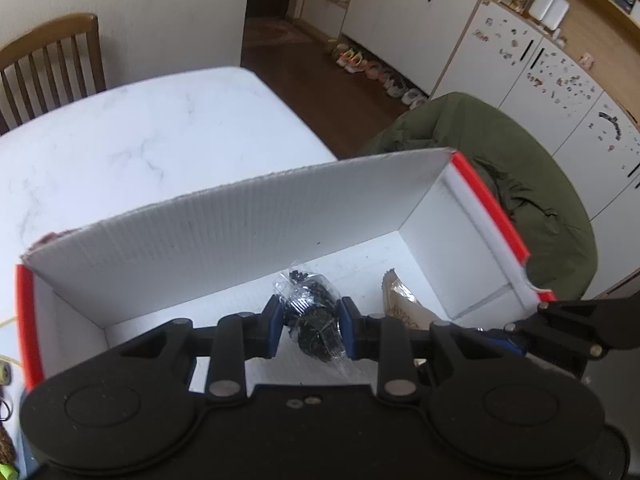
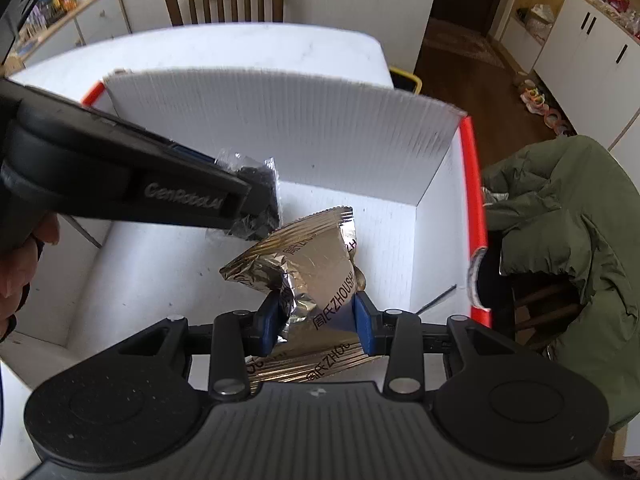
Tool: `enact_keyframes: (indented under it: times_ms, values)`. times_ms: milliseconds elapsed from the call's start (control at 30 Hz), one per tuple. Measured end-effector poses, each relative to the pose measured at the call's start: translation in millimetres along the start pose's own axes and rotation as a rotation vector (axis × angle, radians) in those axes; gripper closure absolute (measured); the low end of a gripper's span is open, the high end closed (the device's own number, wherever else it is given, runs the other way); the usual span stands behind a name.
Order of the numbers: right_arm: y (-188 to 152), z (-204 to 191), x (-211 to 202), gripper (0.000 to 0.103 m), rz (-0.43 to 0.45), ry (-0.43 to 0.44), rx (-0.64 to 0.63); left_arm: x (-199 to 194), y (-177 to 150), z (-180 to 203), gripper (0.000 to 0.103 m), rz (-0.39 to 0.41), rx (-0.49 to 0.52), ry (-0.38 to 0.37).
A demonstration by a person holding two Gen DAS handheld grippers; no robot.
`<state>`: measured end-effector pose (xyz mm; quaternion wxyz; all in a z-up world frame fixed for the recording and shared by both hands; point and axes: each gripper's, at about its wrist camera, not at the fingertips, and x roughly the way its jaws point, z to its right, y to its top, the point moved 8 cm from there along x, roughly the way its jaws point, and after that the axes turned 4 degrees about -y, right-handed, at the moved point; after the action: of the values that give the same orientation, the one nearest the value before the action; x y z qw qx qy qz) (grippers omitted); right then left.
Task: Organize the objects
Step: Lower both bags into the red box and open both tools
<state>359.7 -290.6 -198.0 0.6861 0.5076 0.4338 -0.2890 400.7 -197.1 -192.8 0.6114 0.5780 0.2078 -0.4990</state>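
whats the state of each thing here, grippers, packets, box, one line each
left gripper: shut on the clear bag, over the box
clear bag of small black parts: pinched, crumpled
right gripper: shut on the gold foil packet
gold foil packet: sealed, crinkled, held inside the box
white cardboard box: open, far flap upright
green jacket: draped on a chair beside the table

Ribbed white corrugated box (image 2: 280, 120), probably plastic board; crinkled glossy gold foil packet (image 2: 304, 264); clear shiny plastic bag (image 1: 308, 312); smooth marbled surface (image 1: 140, 140).
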Motion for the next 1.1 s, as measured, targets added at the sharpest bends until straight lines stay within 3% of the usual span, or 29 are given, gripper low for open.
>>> enact_keyframes:
  times_ms: [333,667,800,1100]
  values:
    - [-6.1,-5.0,19.4,0.064,-0.079,0.009,-0.018,23.8,-5.6,-7.0,0.074,-0.077,-0.041,0.005]
    - [-4.0,-3.5,16.3,0.059,-0.054,0.017,-0.022,26.4,-10.7,-13.8,0.068,-0.111,-0.072,0.012]
    - [0.1,-1.0,8.2,0.057,-0.029,0.043,0.006,22.5,-12.9,-14.6,0.05,-0.11,-0.075,0.03]
    - [-2.3,5.4,-18.6,0.052,0.031,0.083,0.06,-9.1,-12.0,-7.8,0.043,-0.043,-0.071,0.007]
